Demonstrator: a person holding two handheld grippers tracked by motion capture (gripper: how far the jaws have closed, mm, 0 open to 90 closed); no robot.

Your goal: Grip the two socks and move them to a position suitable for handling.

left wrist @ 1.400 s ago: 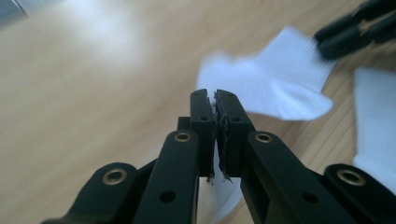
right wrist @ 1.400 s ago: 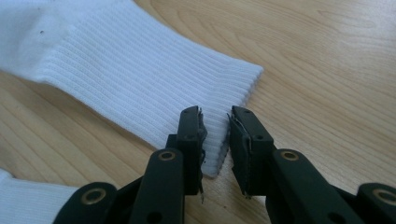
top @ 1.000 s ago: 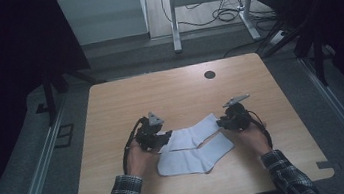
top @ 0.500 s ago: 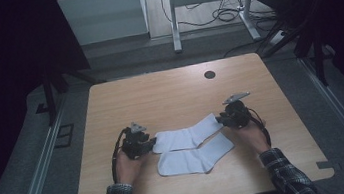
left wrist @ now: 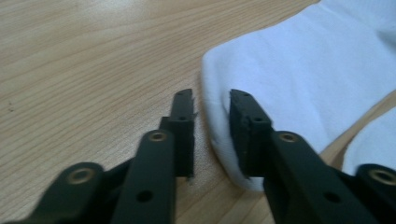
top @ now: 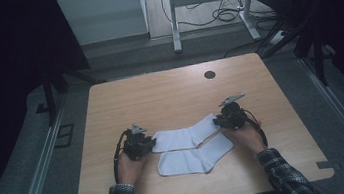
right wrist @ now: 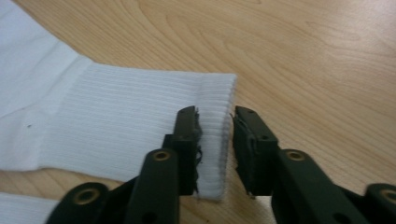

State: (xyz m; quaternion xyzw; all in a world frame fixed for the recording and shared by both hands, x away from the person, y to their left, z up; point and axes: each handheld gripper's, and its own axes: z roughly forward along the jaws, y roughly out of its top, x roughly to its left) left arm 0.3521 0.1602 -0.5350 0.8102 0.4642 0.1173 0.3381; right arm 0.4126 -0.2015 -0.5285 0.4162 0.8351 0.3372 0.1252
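Two white socks lie flat on the wooden table (top: pixel 160 98), side by side. The far sock (top: pixel 185 136) stretches between both grippers. The near sock (top: pixel 196 158) lies just in front of it. My left gripper (top: pixel 150 144) is at the far sock's toe end. In the left gripper view the jaws (left wrist: pixel 211 100) have just been closing and straddle the toe edge (left wrist: pixel 280 84), with a gap still showing. My right gripper (top: pixel 221 120) is at the ribbed cuff (right wrist: pixel 140 116). Its jaws (right wrist: pixel 215 114) have also been closing and straddle the cuff's edge, which lies flat and unpinched.
A dark round hole (top: pixel 210 75) sits in the table near its far edge. Beyond the table are a grey floor, metal desk legs (top: pixel 173 21) and loose cables (top: pixel 222 15). Bare wood surrounds the socks on every side.
My left gripper has moved left and down to the far sock's toe end. That sock now lies stretched out straight. The right gripper has stayed at the cuff.
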